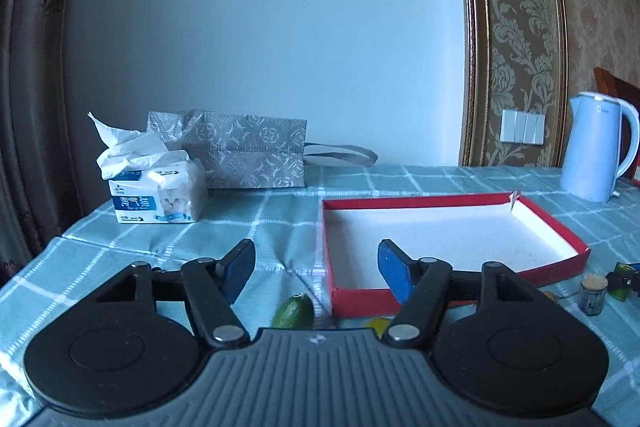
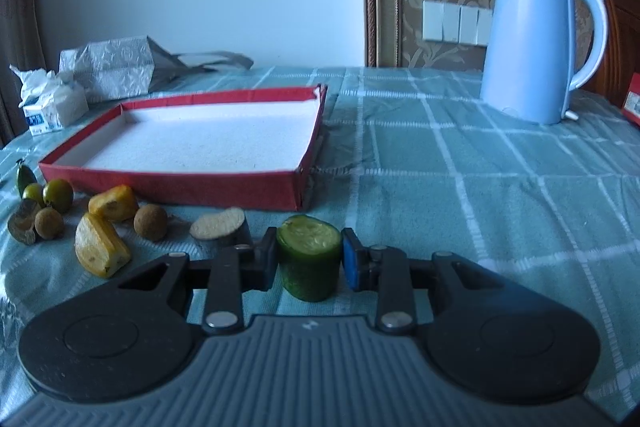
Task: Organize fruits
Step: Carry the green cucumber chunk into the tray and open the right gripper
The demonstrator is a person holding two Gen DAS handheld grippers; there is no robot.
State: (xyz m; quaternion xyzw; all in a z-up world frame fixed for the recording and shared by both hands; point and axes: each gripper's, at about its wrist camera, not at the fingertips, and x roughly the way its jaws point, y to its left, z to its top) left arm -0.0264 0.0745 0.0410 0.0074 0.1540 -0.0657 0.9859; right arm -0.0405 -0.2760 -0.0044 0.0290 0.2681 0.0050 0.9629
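Green cucumber chunk [image 2: 309, 259], upright on the checked tabletop [image 2: 460, 163], stands between the fingers of the right gripper [image 2: 309, 263], whose pads press its sides. Left gripper [image 1: 316, 267] hangs with fingers spread wide over the near corner of the red tray [image 1: 560, 227], holding nothing. Yellow fruit pieces [image 2: 102, 247], brown longans [image 2: 150, 221] and small green fruits [image 2: 58, 195] lie just before the tray's front wall; a blue kettle [image 2: 532, 43] stands well apart.

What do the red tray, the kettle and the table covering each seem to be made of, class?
Red tray: probably cardboard, matt; thin folded walls, a torn corner.
Kettle: likely smooth plastic with a slight gloss and highlights; could be coated metal.
Tablecloth: woven fabric, matt, showing creases and a stitched check pattern.
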